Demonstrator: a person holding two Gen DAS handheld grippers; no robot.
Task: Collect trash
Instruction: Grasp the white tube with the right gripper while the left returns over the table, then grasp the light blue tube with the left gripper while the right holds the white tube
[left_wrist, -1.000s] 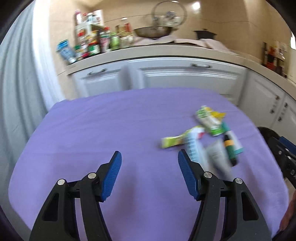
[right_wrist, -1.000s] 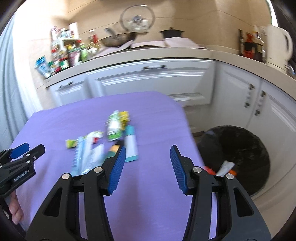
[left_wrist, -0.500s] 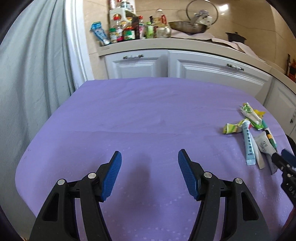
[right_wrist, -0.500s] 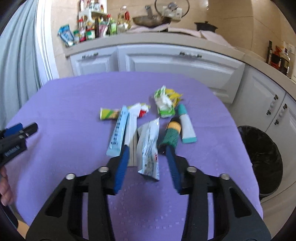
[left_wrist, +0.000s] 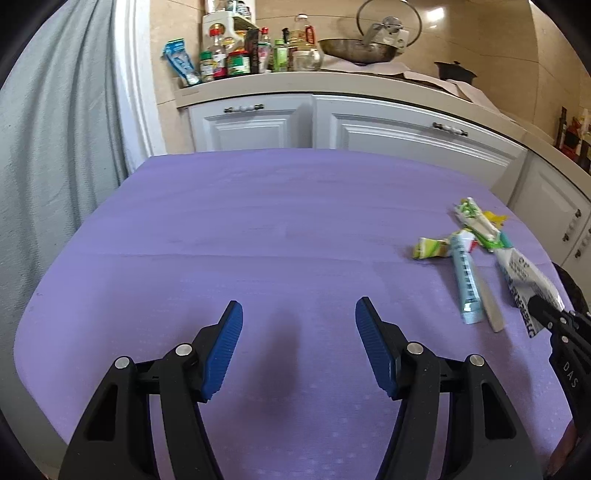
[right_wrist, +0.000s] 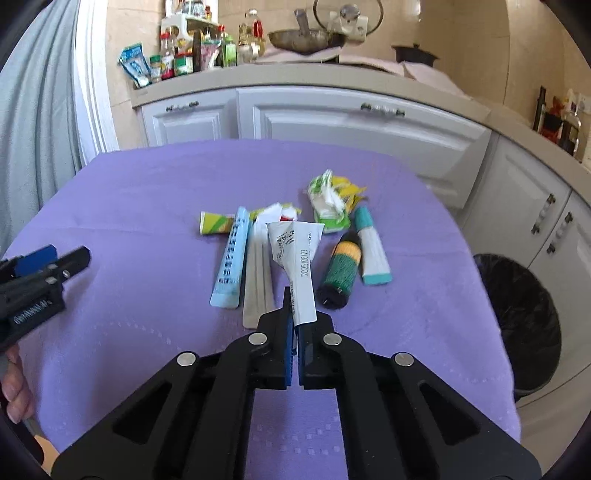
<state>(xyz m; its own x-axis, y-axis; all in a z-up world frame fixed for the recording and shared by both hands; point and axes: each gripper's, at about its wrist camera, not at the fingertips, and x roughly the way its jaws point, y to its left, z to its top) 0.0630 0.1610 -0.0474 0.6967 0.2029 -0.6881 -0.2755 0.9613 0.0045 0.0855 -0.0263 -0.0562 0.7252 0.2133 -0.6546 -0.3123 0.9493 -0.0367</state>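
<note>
A pile of trash lies on the purple tablecloth (right_wrist: 147, 206). It includes a light blue tube (right_wrist: 231, 258), a beige flat packet (right_wrist: 256, 284), a dark green tube with a yellow band (right_wrist: 340, 273), a white tube with teal ends (right_wrist: 371, 251) and crumpled green wrappers (right_wrist: 330, 201). My right gripper (right_wrist: 295, 314) is shut on the near end of a white printed packet (right_wrist: 295, 247), also visible in the left wrist view as white printed packet (left_wrist: 524, 273). My left gripper (left_wrist: 299, 321) hangs open over bare cloth, well left of the pile, with nothing between its fingers.
A bin with a black bag (right_wrist: 524, 317) stands on the floor off the table's right edge. White cabinets (right_wrist: 332, 122) and a counter crowded with bottles (left_wrist: 240, 55) run behind the table. A grey curtain (left_wrist: 55, 147) hangs at the left.
My right gripper swung from the bin side over to the pile and shut on the white packet. My left gripper drifted left, away from the pile, and stayed open.
</note>
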